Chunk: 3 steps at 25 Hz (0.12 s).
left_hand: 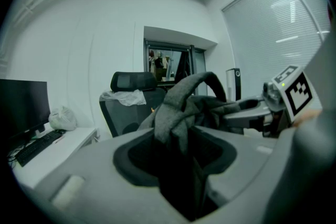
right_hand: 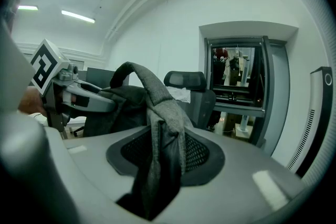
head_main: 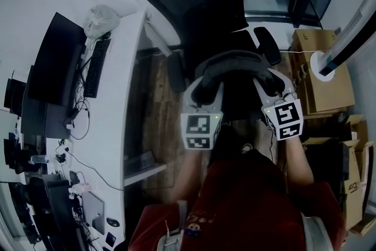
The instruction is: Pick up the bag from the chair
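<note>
The left tool (left_hand: 178, 152) is clamped narrow on a gathered fold of grey cloth from the bag (left_hand: 184, 105). The cloth fills the gap between its jaws and runs up out of them. The right tool (right_hand: 157, 165) is closed the same way on another bunch of that cloth, which is pinched between its jaws and hangs down through them.

In the head view the two tools sit side by side, the left at 9 o'clock of the right. The bag's padded handle (head_main: 232, 57) arches from one to the other at their 12 o'clock ends, with the dark body of the bag between them.

The black chair (head_main: 202, 6) stands at 12 o'clock of the bag, its seat just beyond the handle and an armrest on each side. Whether the bag's underside touches the seat cannot be made out.

A white surface (head_main: 117, 114) runs along at 9 o'clock of the chair, carrying a monitor (head_main: 50, 62) and a keyboard (head_main: 96, 67). Cardboard boxes (head_main: 320, 67) stand at 3 o'clock of the right tool.
</note>
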{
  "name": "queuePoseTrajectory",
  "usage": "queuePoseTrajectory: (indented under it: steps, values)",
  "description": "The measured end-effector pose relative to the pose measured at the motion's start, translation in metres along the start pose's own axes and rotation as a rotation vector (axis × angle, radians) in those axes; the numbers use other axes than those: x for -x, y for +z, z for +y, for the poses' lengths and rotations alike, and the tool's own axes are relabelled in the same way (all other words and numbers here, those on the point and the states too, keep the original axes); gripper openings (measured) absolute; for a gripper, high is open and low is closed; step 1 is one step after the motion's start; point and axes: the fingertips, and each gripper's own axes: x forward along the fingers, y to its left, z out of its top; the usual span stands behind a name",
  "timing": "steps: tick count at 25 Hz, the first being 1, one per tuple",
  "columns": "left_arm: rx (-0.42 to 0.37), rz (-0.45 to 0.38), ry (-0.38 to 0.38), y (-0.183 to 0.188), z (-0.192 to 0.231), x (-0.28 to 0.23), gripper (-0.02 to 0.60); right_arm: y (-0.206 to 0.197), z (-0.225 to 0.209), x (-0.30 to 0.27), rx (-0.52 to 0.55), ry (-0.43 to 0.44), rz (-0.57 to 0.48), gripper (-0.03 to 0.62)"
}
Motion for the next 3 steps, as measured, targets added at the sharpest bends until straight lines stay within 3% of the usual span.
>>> queuePoseTrajectory:
  steps: [3]
  values:
    - [0.0, -0.005, -0.002, 0.0024, 0.0011, -0.0022, 0.183, 0.0019, -0.0019, -0.0016, 0.002, -0.002, -0.002, 0.146]
